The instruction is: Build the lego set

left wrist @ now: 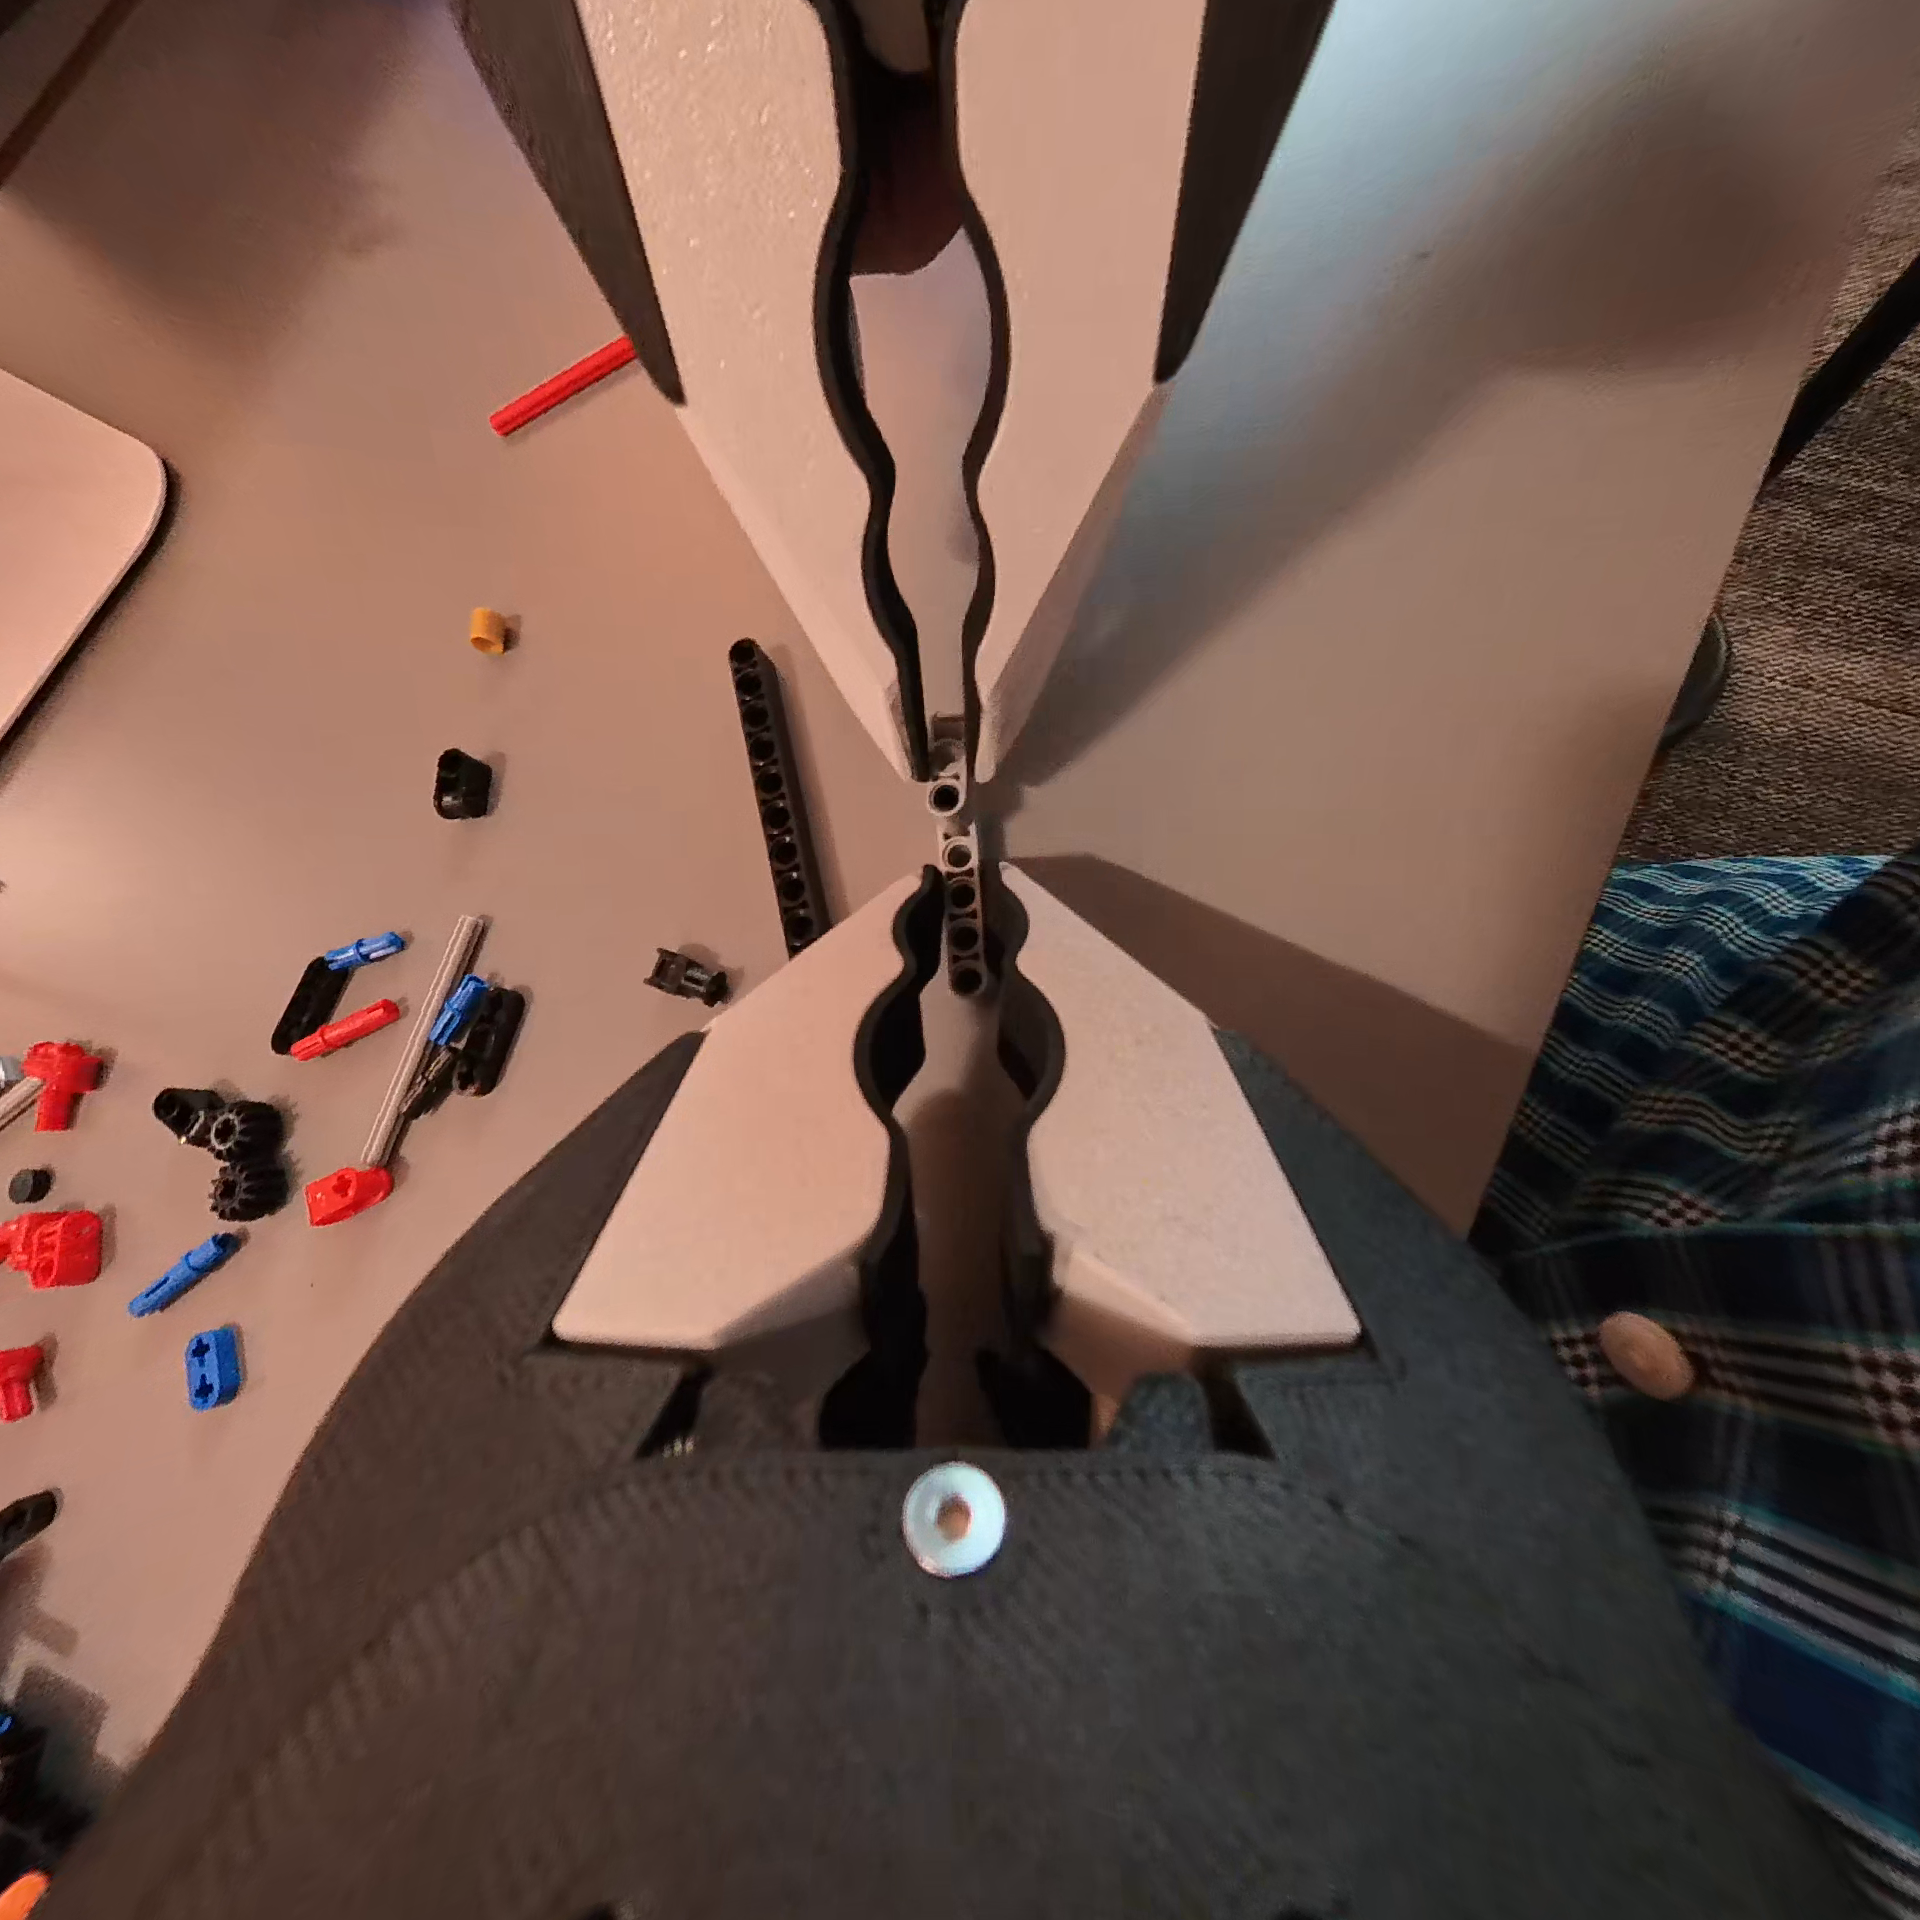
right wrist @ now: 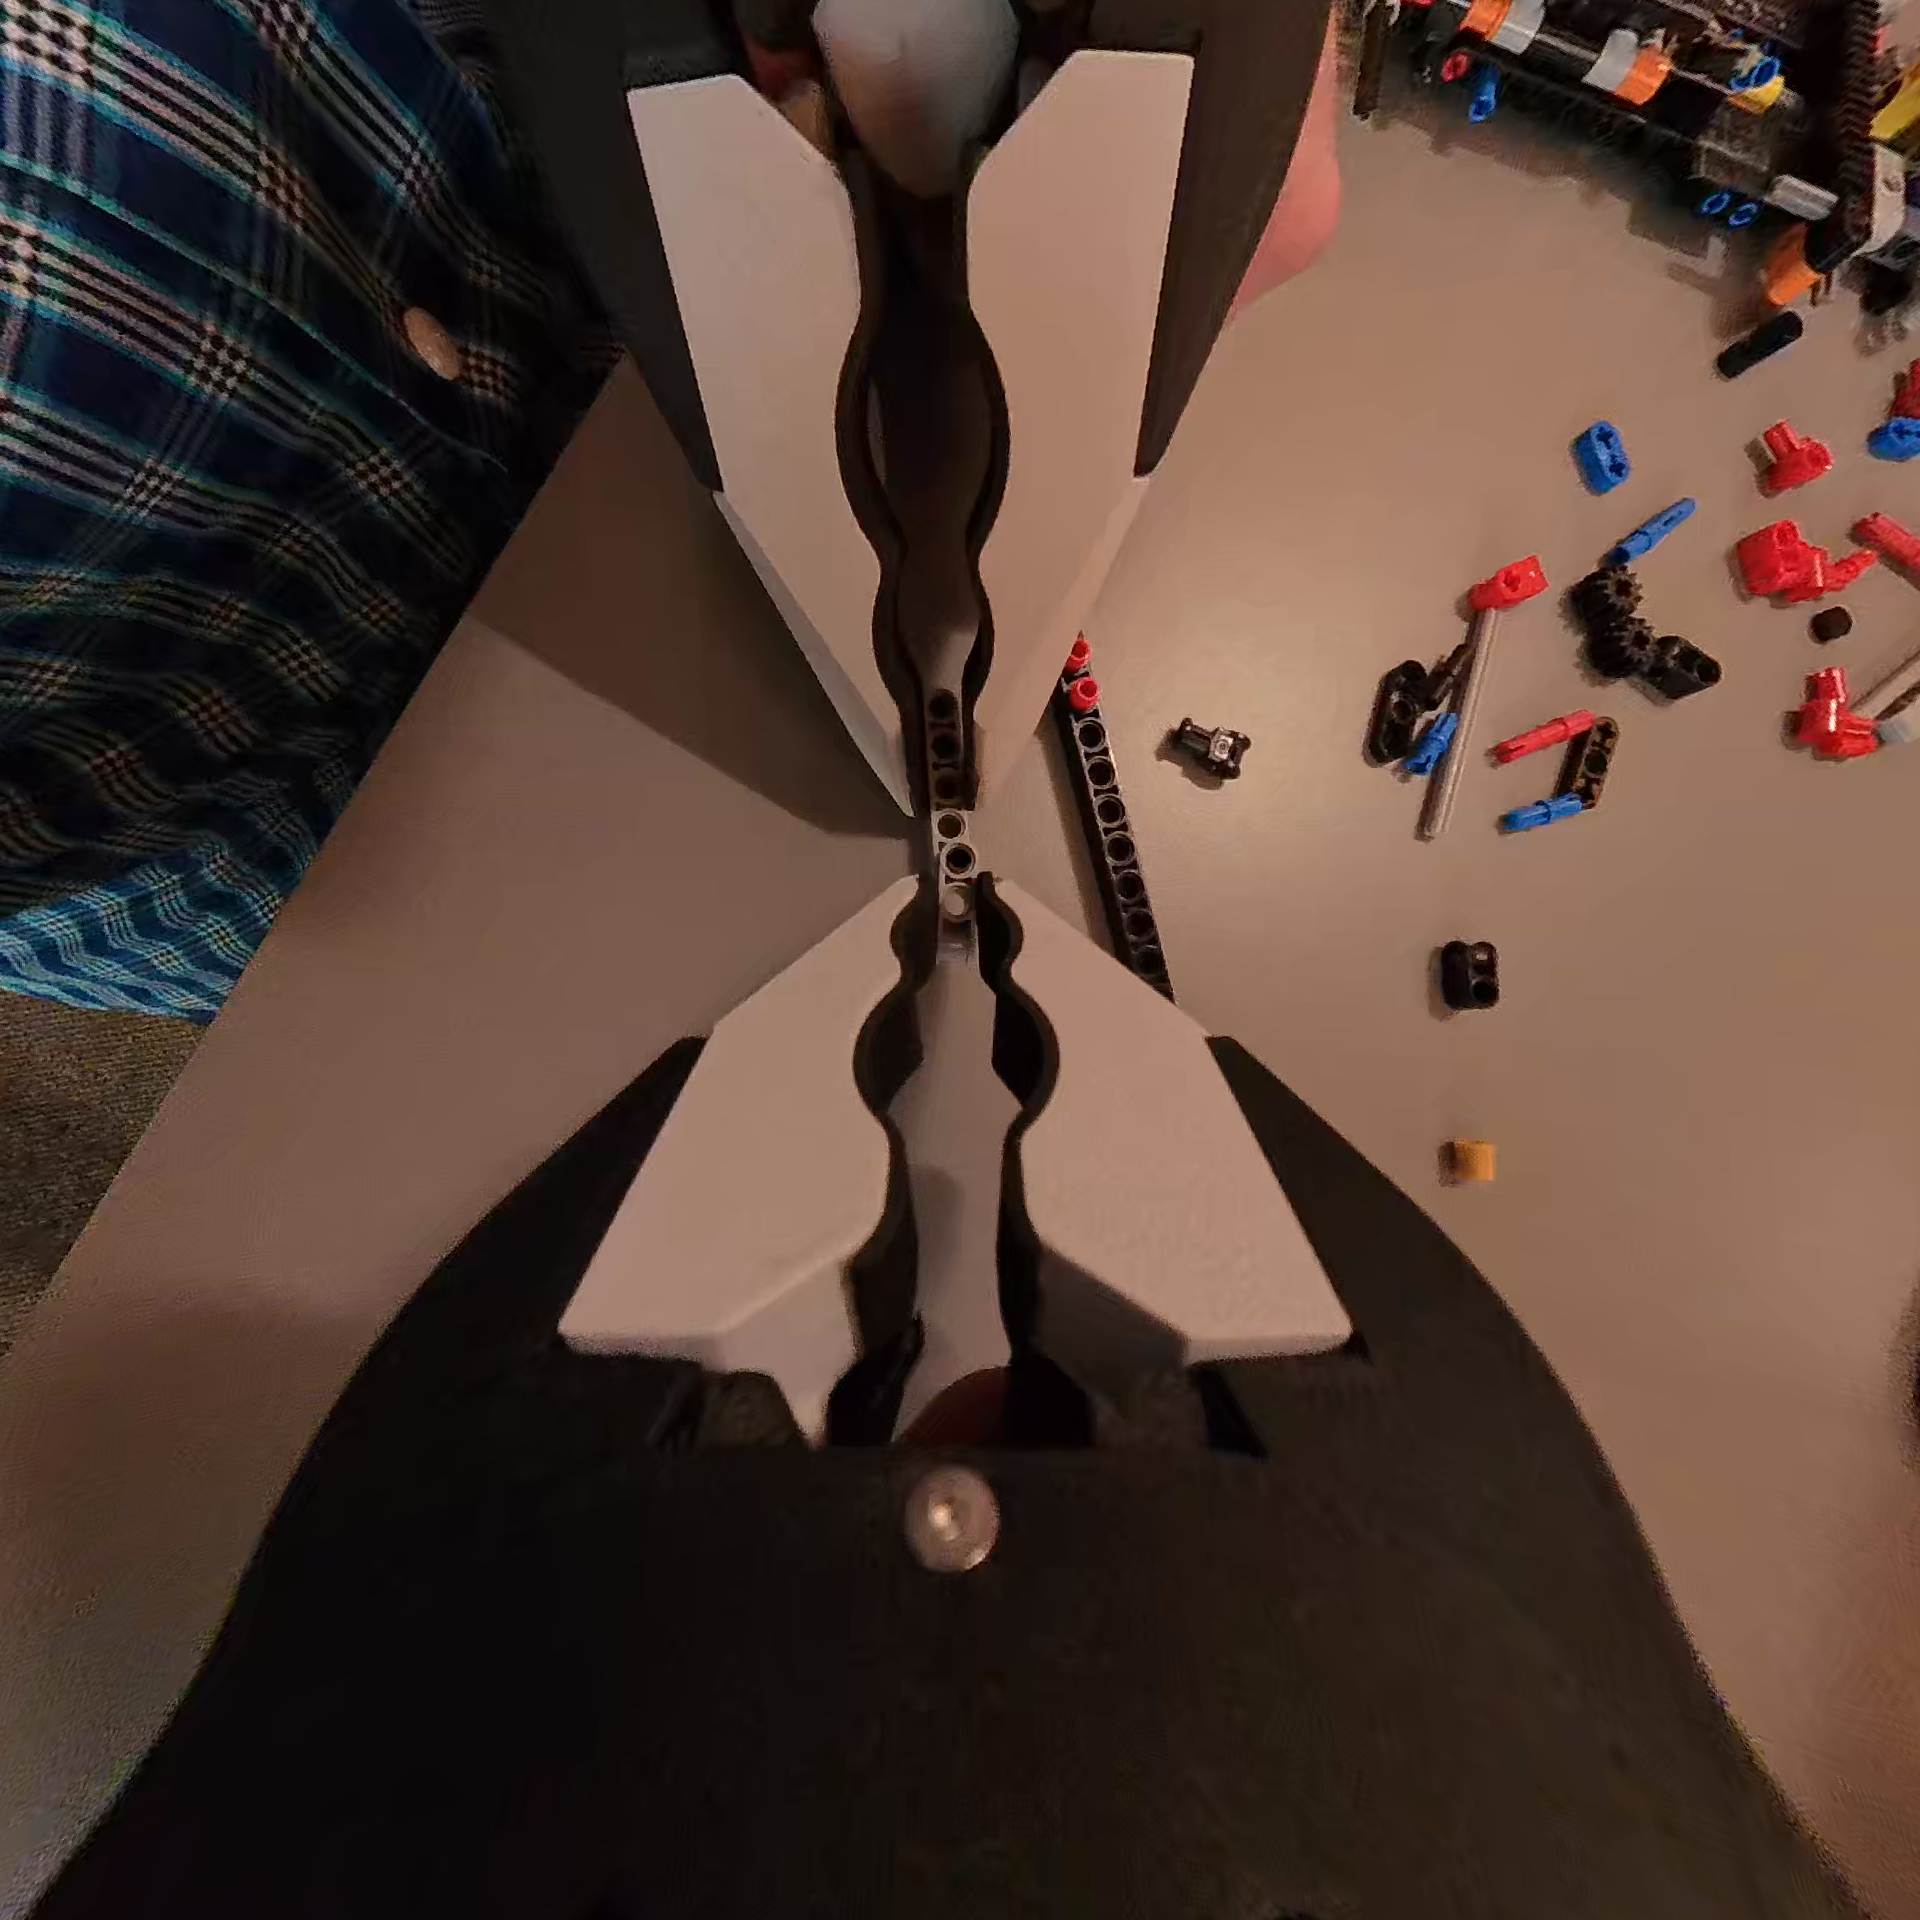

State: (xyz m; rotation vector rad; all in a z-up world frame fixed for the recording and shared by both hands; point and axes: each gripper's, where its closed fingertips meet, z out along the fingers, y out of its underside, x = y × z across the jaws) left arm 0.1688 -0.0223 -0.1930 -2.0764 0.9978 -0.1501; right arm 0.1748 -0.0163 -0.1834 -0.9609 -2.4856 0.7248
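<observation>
Beige table (left wrist: pixel 312 582) scattered with loose red, blue and black lego pieces (left wrist: pixel 343 1049); long black beam (left wrist: pixel 777 800) lying flat just beside the grippers; plaid shirt (left wrist: pixel 1714 1143) at the table edge. Left gripper (left wrist: pixel 961 935) clamped narrow on short black beam (left wrist: pixel 964 925); right gripper (right wrist: pixel 958 914) pinched on grey connector (right wrist: pixel 954 868). Tip to tip above the table, beam and connector touching end to end.

Perhaps a home hobby spot: tan table (left wrist: pixel 312 540), scattered Lego pieces (right wrist: pixel 1642 634), carpet (left wrist: pixel 1808 665).
</observation>
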